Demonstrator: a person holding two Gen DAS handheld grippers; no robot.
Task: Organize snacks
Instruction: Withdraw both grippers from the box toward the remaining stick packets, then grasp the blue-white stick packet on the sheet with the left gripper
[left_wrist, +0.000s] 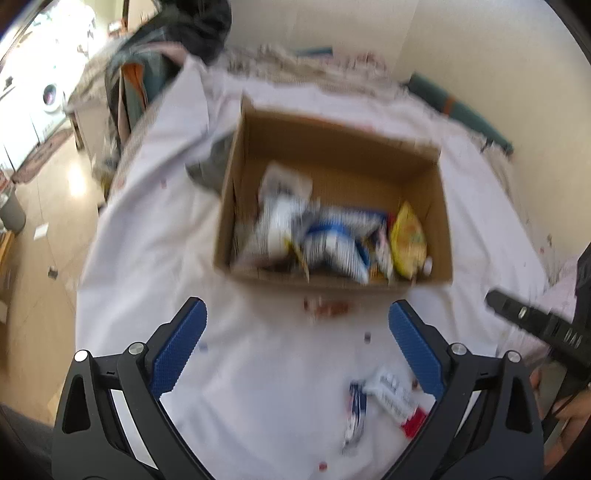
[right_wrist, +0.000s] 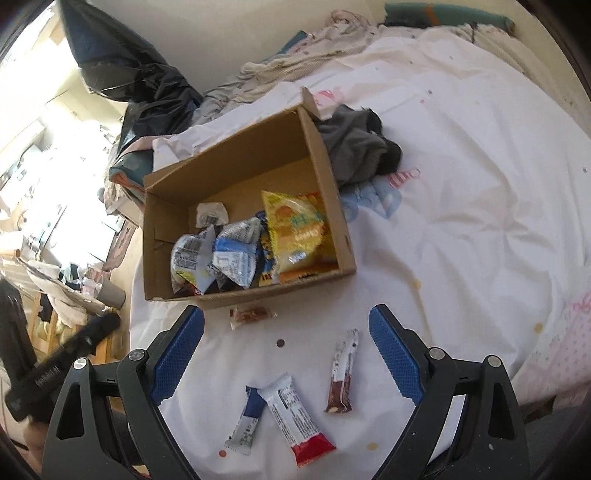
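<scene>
An open cardboard box (right_wrist: 334, 192) sits on a white bed sheet and holds several snack bags, among them a yellow bag (right_wrist: 295, 229) and blue-white bags (right_wrist: 236, 254). The box also shows in the blurred left wrist view (left_wrist: 236, 177). On the sheet in front lie a small clear packet of brown snacks (right_wrist: 253, 315), a brown bar (right_wrist: 343, 373), a white-and-red bar (right_wrist: 295, 417) and a blue-and-grey bar (right_wrist: 247, 421). My right gripper (right_wrist: 286, 321) is open and empty above these bars. My left gripper (left_wrist: 297, 317) is open and empty short of the box.
A grey cloth (right_wrist: 358, 147) lies against the box's right side. A black plastic bag (right_wrist: 147, 85) and bundled bedding lie behind. The bed edge drops to the floor (left_wrist: 44, 221) at left. The right gripper's body (left_wrist: 535, 325) shows at the right in the left wrist view.
</scene>
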